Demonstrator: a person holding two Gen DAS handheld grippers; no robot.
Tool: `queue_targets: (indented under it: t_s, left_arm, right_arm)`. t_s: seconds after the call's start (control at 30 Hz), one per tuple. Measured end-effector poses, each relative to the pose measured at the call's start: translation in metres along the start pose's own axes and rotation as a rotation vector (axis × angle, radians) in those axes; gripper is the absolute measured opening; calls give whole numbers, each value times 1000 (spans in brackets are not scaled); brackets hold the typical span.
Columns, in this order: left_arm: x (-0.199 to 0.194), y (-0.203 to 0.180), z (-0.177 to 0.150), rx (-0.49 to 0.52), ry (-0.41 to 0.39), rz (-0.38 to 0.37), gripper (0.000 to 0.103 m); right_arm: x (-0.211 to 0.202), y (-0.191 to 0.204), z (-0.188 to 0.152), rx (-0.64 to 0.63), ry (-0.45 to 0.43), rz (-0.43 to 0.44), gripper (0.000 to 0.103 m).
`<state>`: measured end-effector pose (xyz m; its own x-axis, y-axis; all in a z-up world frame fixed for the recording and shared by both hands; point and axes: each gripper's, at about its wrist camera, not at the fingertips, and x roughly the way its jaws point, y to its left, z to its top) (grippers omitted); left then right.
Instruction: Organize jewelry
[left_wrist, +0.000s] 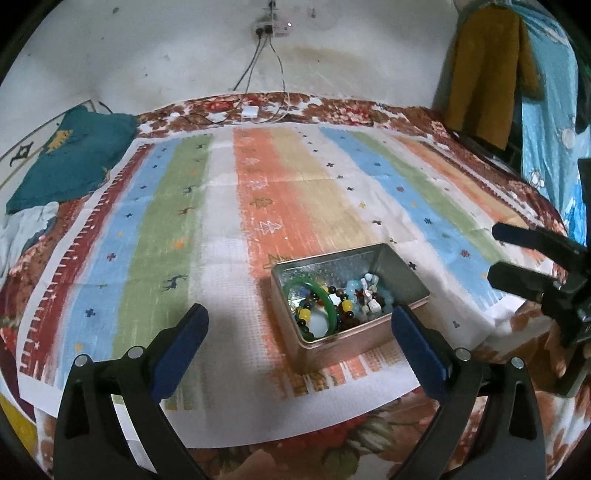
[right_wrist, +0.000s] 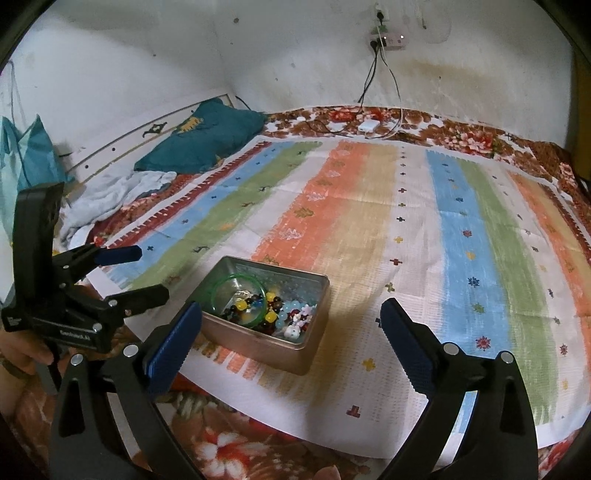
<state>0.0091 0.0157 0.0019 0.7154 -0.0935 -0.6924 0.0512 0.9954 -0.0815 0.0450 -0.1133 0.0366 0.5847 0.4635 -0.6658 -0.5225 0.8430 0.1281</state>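
Note:
An open metal tin (left_wrist: 332, 350) (right_wrist: 258, 349) stands on the striped cloth. It holds a green bangle (left_wrist: 295, 286) (right_wrist: 221, 282) and a pile of beaded bracelets (left_wrist: 354, 299) (right_wrist: 280, 314) in yellow, dark, pale blue and white. My left gripper (left_wrist: 299, 325) is open just in front of the tin, its blue pads (left_wrist: 184, 343) wide apart with nothing between them. My right gripper (right_wrist: 291, 314) is open too, near the tin's front side, and empty. Each gripper also shows in the other's view: the right gripper (left_wrist: 495, 253) to the tin's right, the left gripper (right_wrist: 149, 273) to its left.
The striped cloth (left_wrist: 258, 206) (right_wrist: 369, 206) lies over a floral bedspread (left_wrist: 332, 454) (right_wrist: 240, 435). A teal pillow (left_wrist: 70, 155) (right_wrist: 207, 136) and a crumpled pale sheet (right_wrist: 110, 195) lie far left. Cables and a white charger (left_wrist: 250, 111) (right_wrist: 367, 125) sit by the wall. Clothes (left_wrist: 484, 85) hang at right.

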Motion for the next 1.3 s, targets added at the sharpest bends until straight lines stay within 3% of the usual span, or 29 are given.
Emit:
queue_targets:
  t_s: [0.2, 0.7, 1.3]
  left_arm:
    - [-4, -6, -1, 30, -30, -2, 97]
    - [-2, -18, -5, 80, -13, -20, 97]
    - [-1, -15, -4, 61, 4, -50, 97]
  right_arm:
    - [6, 2, -3, -14, 28, -1, 98]
    - [7, 5, -3, -17, 38, 9, 98]
    - [10, 6, -6, -15, 46, 8, 98]
